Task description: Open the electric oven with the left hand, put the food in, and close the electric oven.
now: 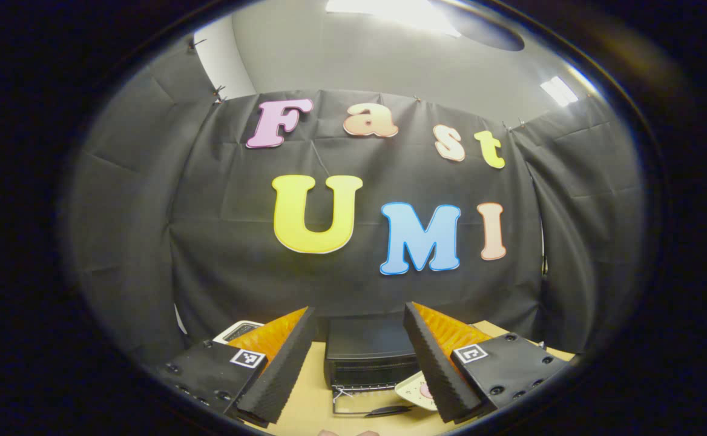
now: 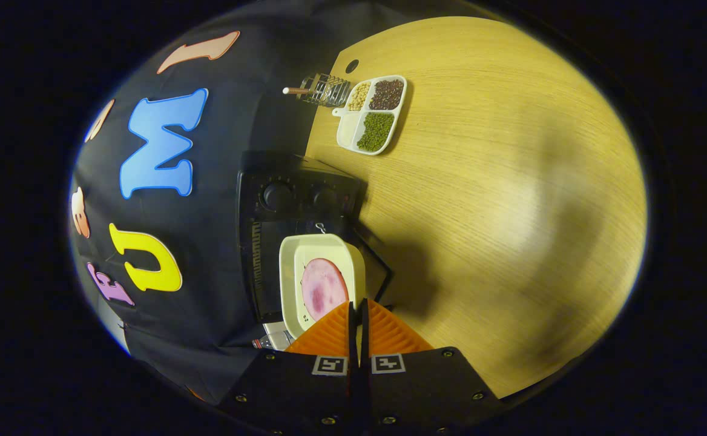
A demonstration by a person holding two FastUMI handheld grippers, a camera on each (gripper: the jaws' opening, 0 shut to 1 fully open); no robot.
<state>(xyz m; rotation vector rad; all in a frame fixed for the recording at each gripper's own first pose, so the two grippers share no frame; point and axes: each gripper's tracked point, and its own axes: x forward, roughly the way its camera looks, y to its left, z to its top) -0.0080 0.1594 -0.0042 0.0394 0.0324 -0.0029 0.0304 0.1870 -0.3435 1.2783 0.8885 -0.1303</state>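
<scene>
The black electric oven (image 1: 368, 351) sits low between my left gripper's (image 1: 359, 309) fingers, its glass door (image 1: 365, 402) folded down open. That gripper is open, holds nothing and hangs above and in front of the oven. In the right gripper view, my right gripper (image 2: 356, 306) is shut on the rim of a pale plate (image 2: 317, 251) carrying a round slice of ham (image 2: 323, 287). The plate hovers over the open door (image 2: 379, 266), right at the oven's (image 2: 293, 194) mouth. The same plate (image 1: 417, 390) peeks out beside my left gripper's right finger.
The oven stands on a wooden table (image 2: 499, 212) against the black cloth wall. Beyond it lie a white divided tray of beans (image 2: 373, 114) and a small wire rack (image 2: 326, 89). A white device (image 1: 238, 330) sits left of the oven.
</scene>
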